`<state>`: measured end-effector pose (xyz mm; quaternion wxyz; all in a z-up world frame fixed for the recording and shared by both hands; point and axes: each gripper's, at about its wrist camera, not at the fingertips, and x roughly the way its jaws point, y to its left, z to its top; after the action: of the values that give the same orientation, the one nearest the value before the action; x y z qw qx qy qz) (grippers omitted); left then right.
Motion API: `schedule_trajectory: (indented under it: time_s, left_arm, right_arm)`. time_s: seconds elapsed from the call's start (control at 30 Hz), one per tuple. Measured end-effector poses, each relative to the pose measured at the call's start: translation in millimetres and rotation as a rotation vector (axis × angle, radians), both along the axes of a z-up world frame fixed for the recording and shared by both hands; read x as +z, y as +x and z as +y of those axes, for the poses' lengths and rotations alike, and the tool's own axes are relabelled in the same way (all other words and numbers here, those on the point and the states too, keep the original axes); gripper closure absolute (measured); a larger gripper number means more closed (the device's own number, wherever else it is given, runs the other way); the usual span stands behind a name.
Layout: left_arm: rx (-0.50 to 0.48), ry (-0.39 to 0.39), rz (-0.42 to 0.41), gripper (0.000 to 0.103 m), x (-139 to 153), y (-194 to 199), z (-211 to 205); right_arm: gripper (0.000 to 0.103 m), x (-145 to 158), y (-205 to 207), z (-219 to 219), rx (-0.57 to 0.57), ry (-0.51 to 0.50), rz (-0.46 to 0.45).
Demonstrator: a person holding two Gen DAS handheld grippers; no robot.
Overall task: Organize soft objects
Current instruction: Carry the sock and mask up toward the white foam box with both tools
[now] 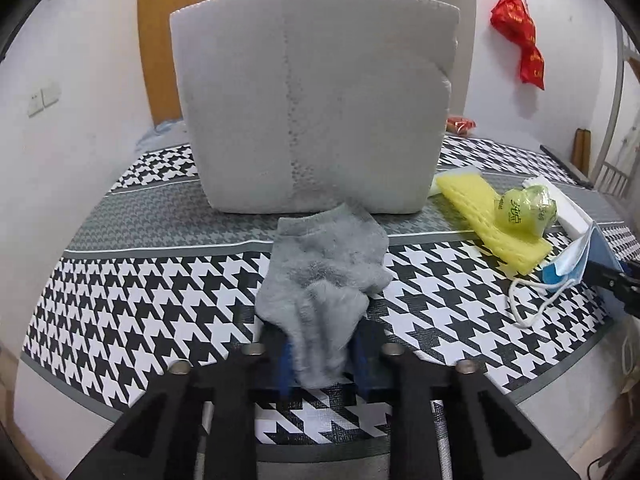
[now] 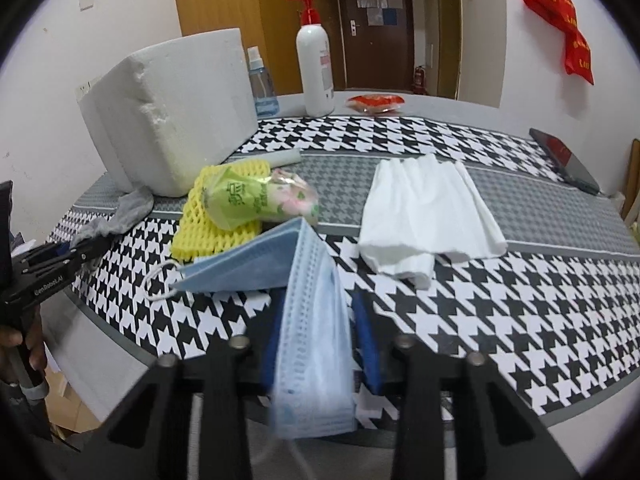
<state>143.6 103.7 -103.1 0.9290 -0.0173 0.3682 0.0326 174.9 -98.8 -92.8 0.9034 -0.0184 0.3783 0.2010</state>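
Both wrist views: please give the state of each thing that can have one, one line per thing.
Left gripper: shut on the grey sock.
Grey sock: crumpled, far end on the table.
Right gripper: shut on the blue face mask.
Blue face mask: folded over, one part on the table.
White tissue stack: lying flat, untouched.
Pump bottle: upright.
Foam block: standing on the table.

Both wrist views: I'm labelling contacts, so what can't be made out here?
- Left wrist view: the grey knitted sock fills the left gripper, hiding the pad contact.
- Right wrist view: the near end of the pale blue pleated face mask is motion-blurred between the right gripper fingers.
- Left wrist view: the white foam block hides the table behind it.
- Right wrist view: print on the green plastic bag is unreadable.
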Motion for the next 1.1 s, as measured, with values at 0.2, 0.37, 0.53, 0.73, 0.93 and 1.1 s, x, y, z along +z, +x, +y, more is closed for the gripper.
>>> schedule_trajectory:
  time_s: [0.2, 0.37, 0.53, 0.73, 0.93, 1.1]
  left_arm:
    - [-0.066, -0.017, -0.037, 0.084, 4, -2, -9]
    - [-0.094, -0.015, -0.115, 0.084, 24, -23, -16]
    - [-0.116, -0.005, -0.177, 0.084, 44, -39, -21]
    - [-0.136, -0.002, -0.268, 0.084, 73, -61, -22]
    - [-0.141, 0.000, -0.339, 0.084, 94, -80, -26]
    - [-0.119, 0.008, -0.400, 0.084, 109, -99, -25]
  right_arm:
    - [0.086, 4, -4, -9, -0.019, 0.038, -0.010]
    - [0.086, 18, -15, -14, -0.024, 0.069, -0.046]
    - [0.086, 37, -29, -13, -0.015, 0.106, -0.096]
    - [0.086, 58, -46, -8, 0.009, 0.139, -0.147]
    - [0.086, 79, -65, 1, 0.040, 0.169, -0.209]
    - [0.086, 95, -80, 11, 0.073, 0.181, -0.261]
